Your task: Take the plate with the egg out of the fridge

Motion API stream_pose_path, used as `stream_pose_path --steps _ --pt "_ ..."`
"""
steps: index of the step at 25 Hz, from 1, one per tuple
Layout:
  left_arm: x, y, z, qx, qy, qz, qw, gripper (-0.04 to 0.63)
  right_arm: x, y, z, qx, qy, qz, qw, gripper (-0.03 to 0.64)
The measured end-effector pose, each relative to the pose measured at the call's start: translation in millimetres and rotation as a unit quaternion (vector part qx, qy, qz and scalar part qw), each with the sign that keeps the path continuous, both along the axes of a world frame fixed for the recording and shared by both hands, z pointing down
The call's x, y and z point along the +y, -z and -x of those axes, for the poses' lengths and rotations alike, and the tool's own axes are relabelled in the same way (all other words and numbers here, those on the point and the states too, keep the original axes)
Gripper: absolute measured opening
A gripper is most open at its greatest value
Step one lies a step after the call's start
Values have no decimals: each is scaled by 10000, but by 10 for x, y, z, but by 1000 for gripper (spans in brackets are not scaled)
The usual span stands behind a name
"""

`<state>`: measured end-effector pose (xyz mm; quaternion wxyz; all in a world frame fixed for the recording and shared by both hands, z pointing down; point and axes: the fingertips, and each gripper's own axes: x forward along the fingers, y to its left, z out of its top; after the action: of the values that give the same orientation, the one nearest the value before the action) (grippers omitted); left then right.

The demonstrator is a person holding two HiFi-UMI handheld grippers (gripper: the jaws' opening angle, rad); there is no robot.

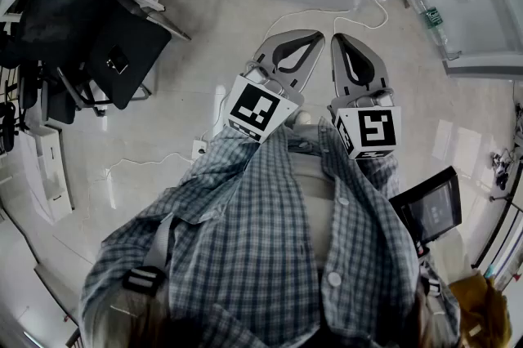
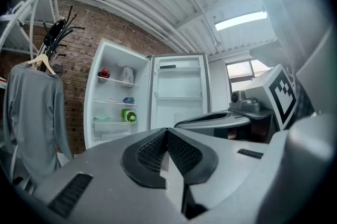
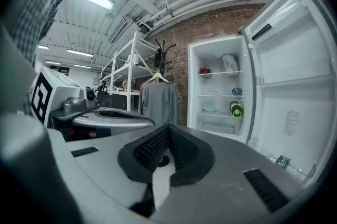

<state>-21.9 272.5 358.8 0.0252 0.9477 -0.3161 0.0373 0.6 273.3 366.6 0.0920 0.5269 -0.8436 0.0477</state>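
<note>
Standing well back from the open fridge [image 3: 193, 86], the person holds both grippers out in front of a checked shirt [image 1: 261, 240], side by side and a little apart, both pointed at the fridge. Left gripper [image 2: 166, 131]: jaws together at the tips, nothing between them. Right gripper [image 3: 168, 127]: jaws likewise closed tip to tip and empty. The door [image 3: 295, 75] is swung wide to the right of the cabinet, its racks bare. Top shelf: a red item [image 3: 202, 69] at the left and a white bag [image 3: 229, 63] at the right. Middle shelf: a small blue item [image 3: 237, 91] towards the right. Lower shelf, above the drawer: a pale green dish, which appears to be the plate [image 3: 209, 110], just left of a green bottle [image 3: 235, 109] lying on its side. The plate is too small in both gripper views to make out an egg on it. A grey garment [image 3: 158, 102] hangs on a hanger to the left of the fridge, against the brick wall [image 3: 181, 49]. Neither gripper is near the plate.
</note>
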Motion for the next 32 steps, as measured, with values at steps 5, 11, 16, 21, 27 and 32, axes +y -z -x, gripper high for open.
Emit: stream_pose_path --steps 5,11,16,21,27,32 --pt "8 -16 -1 -12 -12 14 10000 6 -7 0 3 -5 3 -3 10000 6" --pt "-10 12 -44 -41 24 -14 10000 6 0 14 -66 -41 -3 10 10000 6" --pt "-8 16 -90 -32 55 -16 10000 6 14 2 -146 -83 -51 29 9999 6" --pt "6 36 -133 -267 111 -202 9994 6 51 12 -259 -112 -72 25 9999 6" --pt "-25 112 -92 -232 326 -204 9990 6 65 1 -407 -197 -205 84 9996 6" --pt "27 152 -126 -306 364 -277 9985 6 79 2 -550 -241 -365 92 9990 6"
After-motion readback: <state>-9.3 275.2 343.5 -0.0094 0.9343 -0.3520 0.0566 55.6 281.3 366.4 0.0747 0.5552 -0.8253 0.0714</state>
